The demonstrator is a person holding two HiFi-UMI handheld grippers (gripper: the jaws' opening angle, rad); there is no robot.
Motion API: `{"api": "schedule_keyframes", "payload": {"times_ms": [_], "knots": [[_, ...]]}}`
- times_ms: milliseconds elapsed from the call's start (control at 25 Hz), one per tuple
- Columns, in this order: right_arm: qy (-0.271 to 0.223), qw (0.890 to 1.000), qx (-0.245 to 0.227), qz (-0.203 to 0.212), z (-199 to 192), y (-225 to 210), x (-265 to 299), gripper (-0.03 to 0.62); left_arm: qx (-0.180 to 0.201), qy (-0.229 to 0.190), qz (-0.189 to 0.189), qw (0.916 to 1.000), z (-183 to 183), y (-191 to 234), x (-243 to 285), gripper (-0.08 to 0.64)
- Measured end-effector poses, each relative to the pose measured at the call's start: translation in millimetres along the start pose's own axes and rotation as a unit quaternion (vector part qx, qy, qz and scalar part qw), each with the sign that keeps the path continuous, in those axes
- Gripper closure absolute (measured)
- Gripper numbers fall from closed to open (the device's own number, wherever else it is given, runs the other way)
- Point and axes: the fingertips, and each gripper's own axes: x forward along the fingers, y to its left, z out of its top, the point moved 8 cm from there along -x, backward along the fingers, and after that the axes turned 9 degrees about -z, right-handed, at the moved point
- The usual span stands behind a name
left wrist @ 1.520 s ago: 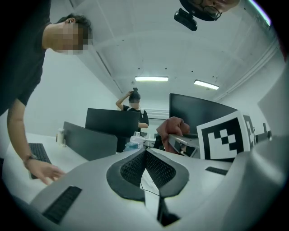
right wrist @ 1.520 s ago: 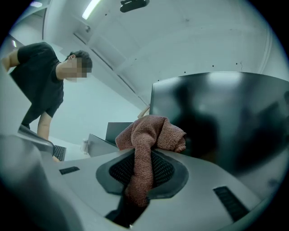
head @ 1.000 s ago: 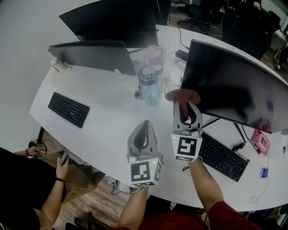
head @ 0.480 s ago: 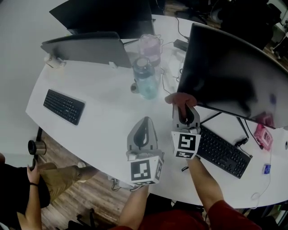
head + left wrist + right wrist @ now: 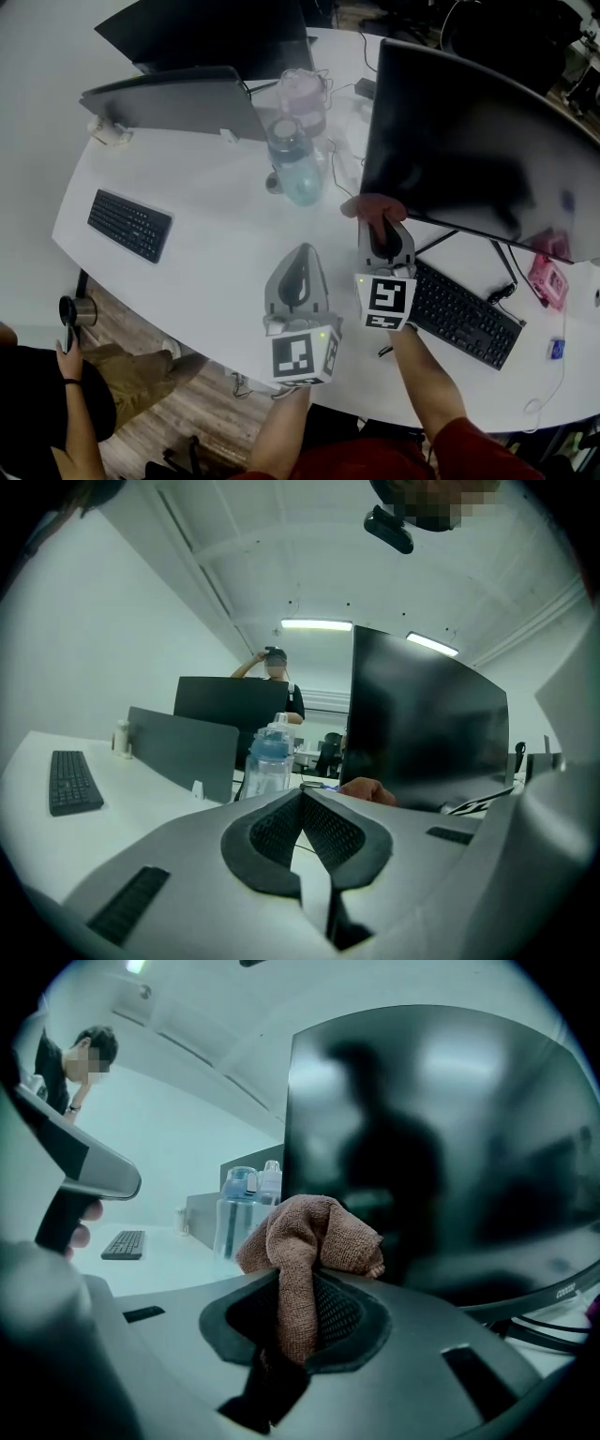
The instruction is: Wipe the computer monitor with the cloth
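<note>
1. Head view: the right gripper (image 5: 384, 225) points forward with the brown cloth (image 5: 373, 205) bunched at its jaw tips, right by the lower left corner of the computer monitor (image 5: 487, 159). The left gripper (image 5: 301, 255) is held just to its left, above the white surface (image 5: 187, 234). Both forearms reach in from the bottom edge.
2. Left gripper view: the jaws are pressed together with nothing between them. A clear water bottle (image 5: 267, 761) stands ahead and left of the tips, and the monitor is ahead and right.
3. Right gripper view: only here is the grasp plain. The jaws are clenched on the cloth, which runs down between them and bulges above the tips. The dark screen stands just behind the cloth; whether they touch cannot be told.
</note>
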Motion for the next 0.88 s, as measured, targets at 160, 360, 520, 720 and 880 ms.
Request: {"api": "schedule_keyframes", "payload": {"times_ms": [160,360,520,720,880], "knots": [[0.007,1.0,-0.002,-0.007,1,-11,-5,0.515,0.002,0.002,-0.008,1.0,1,-10,2,0.537],[0.006,1.0,-0.003,-0.018,-1,-32,-13,0.515,0.005,0.003,-0.021,0.9998,0,-29,8,0.537],[0.006,1.0,-0.004,-0.026,-1,-50,-21,0.515,0.006,0.004,-0.029,0.9995,1,-48,12,0.537],[0.008,0.999,-0.005,-0.043,-1,-79,-31,0.515,0.008,0.006,-0.049,0.9988,3,-74,21,0.537],[0.011,0.998,-0.005,-0.061,-3,-106,-41,0.515,0.009,0.009,-0.066,0.9977,2,-98,28,0.537]]}}
